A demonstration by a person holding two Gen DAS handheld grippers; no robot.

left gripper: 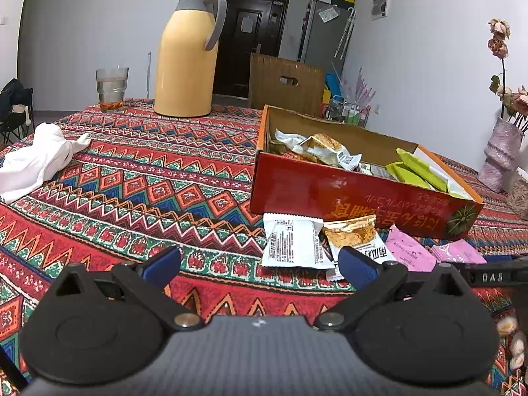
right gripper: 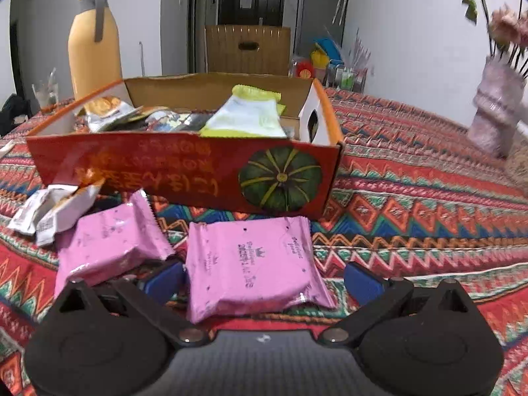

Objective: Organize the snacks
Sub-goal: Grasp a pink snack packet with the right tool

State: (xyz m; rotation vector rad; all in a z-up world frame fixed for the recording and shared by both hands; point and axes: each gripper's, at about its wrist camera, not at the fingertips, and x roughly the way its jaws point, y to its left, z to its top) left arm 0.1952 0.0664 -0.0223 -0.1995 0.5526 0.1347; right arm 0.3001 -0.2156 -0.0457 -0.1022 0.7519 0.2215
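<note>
A red cardboard box printed with a green pumpkin sits on a desk covered by a patterned cloth, already holding several snack packets. Just in front of it lie two pink packets and some white packets. The right claw is spread wide around the nearer pink packet, not yet gripping it. The left claw is released and empty, hovering near the white packets. A yellow thermos stands behind.

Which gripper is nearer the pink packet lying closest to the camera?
Right. The right gripper is open around that pink packet; the left gripper hovers open over the tablecloth, beside the white packet.
</note>
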